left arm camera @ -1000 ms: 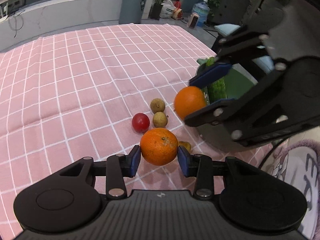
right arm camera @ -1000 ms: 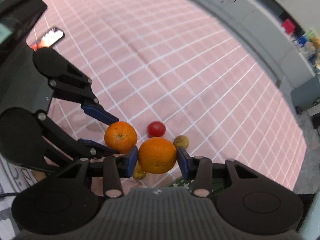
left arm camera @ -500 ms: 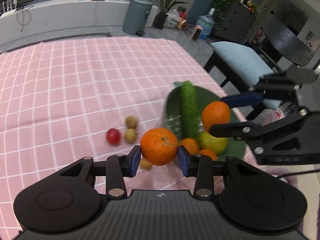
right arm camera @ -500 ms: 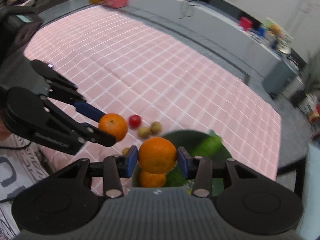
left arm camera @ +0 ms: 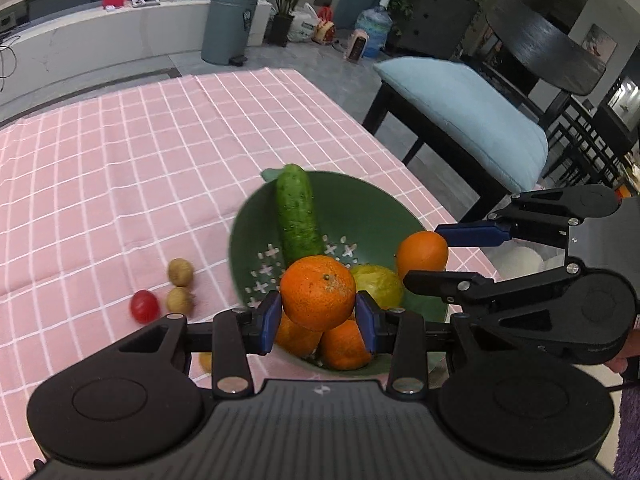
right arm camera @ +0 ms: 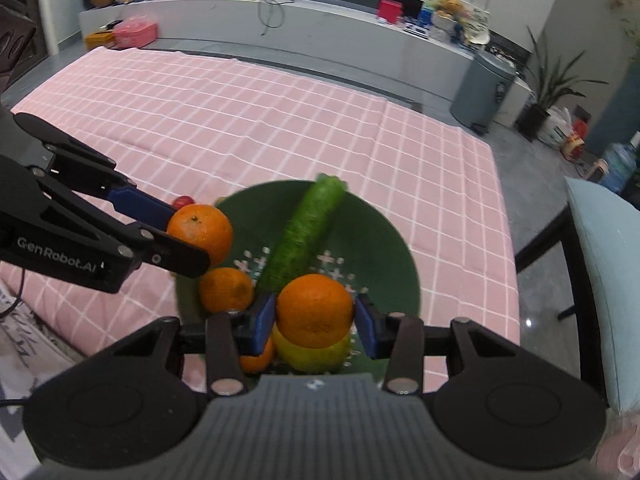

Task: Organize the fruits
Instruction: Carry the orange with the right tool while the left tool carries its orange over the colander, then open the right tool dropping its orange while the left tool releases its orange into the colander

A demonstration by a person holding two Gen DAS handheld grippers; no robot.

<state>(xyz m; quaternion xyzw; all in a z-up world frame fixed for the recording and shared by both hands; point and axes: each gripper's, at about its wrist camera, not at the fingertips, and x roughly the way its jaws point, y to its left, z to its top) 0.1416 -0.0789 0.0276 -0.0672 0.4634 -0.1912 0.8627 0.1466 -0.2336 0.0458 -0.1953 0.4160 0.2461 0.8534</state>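
My left gripper (left arm camera: 318, 316) is shut on an orange (left arm camera: 318, 292) and holds it above the near rim of a green colander bowl (left arm camera: 360, 208). My right gripper (right arm camera: 315, 322) is shut on another orange (right arm camera: 314, 310), held over the bowl (right arm camera: 384, 248). In the bowl lie a cucumber (left arm camera: 296, 216), a yellow-green fruit (left arm camera: 378, 284) and two oranges (left arm camera: 344, 344). In the left wrist view the right gripper (left arm camera: 436, 254) holds its orange (left arm camera: 422, 250) at the bowl's right side. In the right wrist view the left gripper (right arm camera: 176, 230) holds its orange (right arm camera: 202, 232) at the bowl's left rim.
On the pink checked tablecloth (left arm camera: 120, 160) left of the bowl lie a red cherry tomato (left arm camera: 144, 306), two small brown fruits (left arm camera: 180, 272) and a small yellow fruit (left arm camera: 206, 362). A chair with a blue cushion (left arm camera: 464, 108) stands past the table's right edge.
Both grippers have lifted their oranges from the cloth and carried them right, over the green bowl. The loose small fruits now lie to the left.
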